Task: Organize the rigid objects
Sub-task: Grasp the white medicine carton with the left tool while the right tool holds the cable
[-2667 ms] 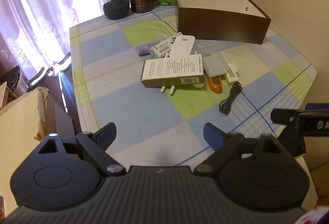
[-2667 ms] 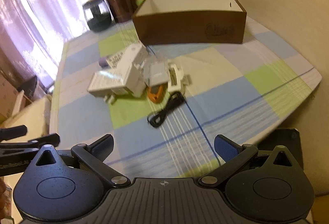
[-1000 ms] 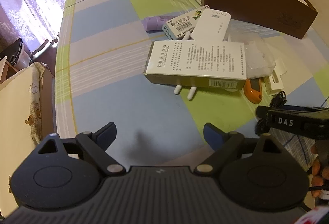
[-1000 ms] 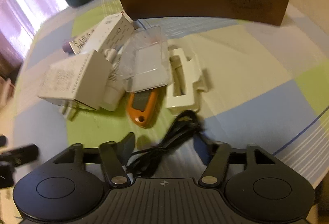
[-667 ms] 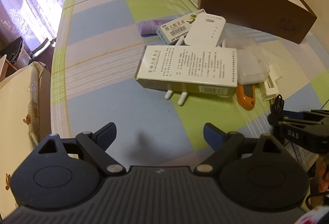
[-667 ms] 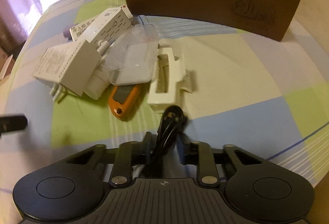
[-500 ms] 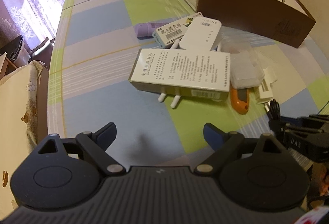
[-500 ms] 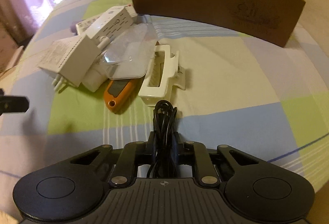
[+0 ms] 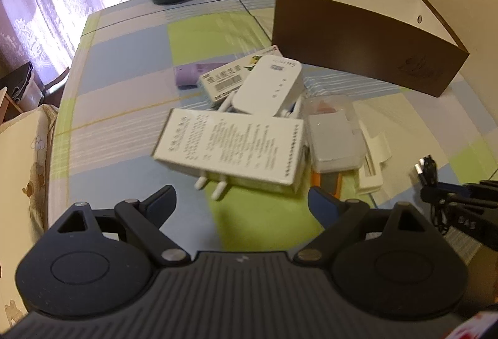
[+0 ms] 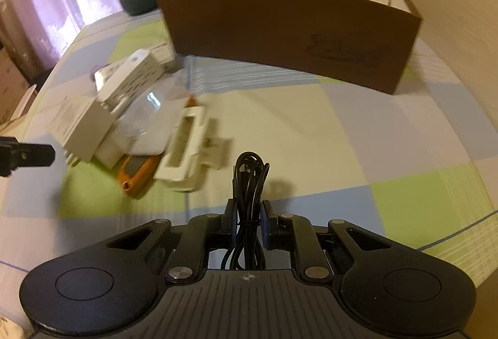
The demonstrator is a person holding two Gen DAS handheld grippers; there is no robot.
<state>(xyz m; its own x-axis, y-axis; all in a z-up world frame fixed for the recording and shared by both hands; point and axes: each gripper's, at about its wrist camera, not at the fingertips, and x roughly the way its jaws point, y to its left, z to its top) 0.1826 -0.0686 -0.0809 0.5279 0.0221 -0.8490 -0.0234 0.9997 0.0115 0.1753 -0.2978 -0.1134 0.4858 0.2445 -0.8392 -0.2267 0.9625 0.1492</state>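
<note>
1. Your right gripper [image 10: 248,222] is clamped tight on the bundled black cable [image 10: 250,174], whose loop sticks up past the fingertips, clear of the checked tablecloth [image 10: 311,127].
2. Your left gripper [image 9: 241,202] stands wide open with nothing between its fingers, just short of the white printed box [image 9: 230,146].
3. The open brown box [image 10: 289,37] stands ahead of the cable, beyond the pile with the white holder [image 10: 186,149] and orange tool [image 10: 137,169].
</note>
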